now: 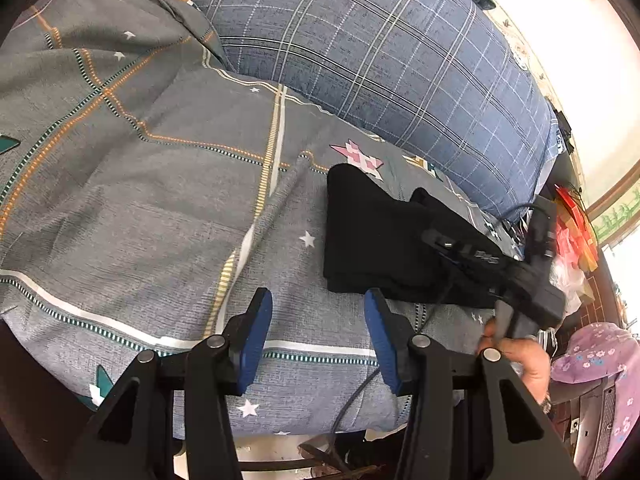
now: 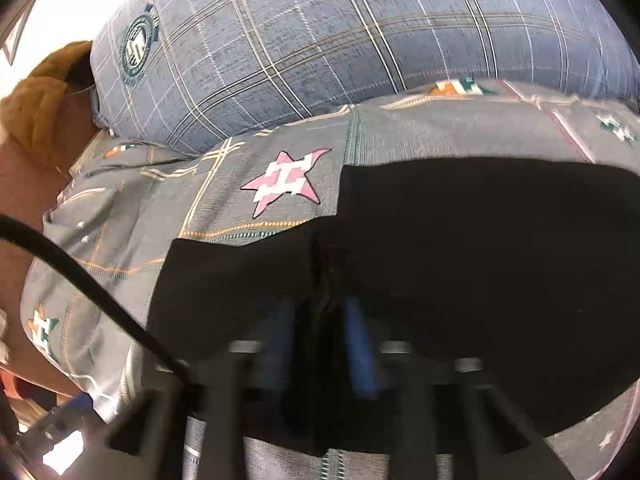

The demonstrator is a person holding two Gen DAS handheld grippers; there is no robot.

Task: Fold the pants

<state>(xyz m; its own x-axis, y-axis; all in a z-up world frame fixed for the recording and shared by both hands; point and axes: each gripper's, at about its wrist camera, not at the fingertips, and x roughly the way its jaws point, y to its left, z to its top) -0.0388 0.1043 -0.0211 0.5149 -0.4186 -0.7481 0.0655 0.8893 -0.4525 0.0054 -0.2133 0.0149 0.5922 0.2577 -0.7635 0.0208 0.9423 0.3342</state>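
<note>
The bedsheet (image 1: 160,200) fills the frame; my black pants (image 1: 372,240) lie right of center, already a compact stack. My right gripper (image 2: 320,320) seems clenched on a fold, blurry. My left gripper (image 1: 318,320) hangs released, empty.

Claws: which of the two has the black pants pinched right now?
The right claw: its blue pads are closed on a ridge of the black pants. The left claw stands open over the grey bedsheet, holding nothing.

Grey patterned bedsheet (image 1: 160,200) w/ pink star print (image 2: 286,182); blue plaid pillow (image 1: 380,60) behind it; black cable (image 2: 80,276) across left; purple floral fabric (image 1: 600,356) at right.
</note>
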